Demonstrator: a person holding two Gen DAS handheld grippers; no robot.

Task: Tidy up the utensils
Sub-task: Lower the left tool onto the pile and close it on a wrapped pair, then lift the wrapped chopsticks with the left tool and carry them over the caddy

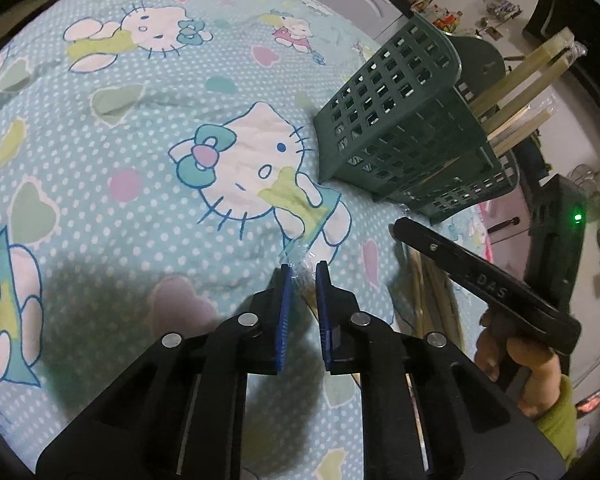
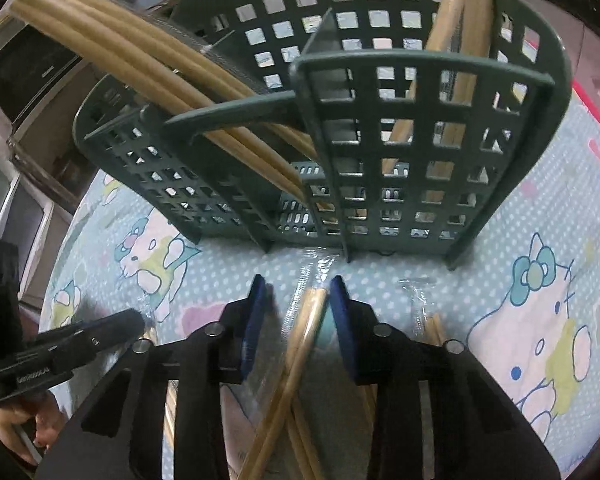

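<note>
Near the bed's edge, wrapped chopsticks [image 2: 300, 344] point toward the green caddy [image 2: 380, 140] between the right gripper's [image 2: 298, 292] part-open pads; the left gripper [image 1: 302, 276] nearly closed on wrapper.

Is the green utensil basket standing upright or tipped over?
Upright: the green utensil basket stands on its base on the cloth, and wrapped chopsticks lean out of its open top.
</note>
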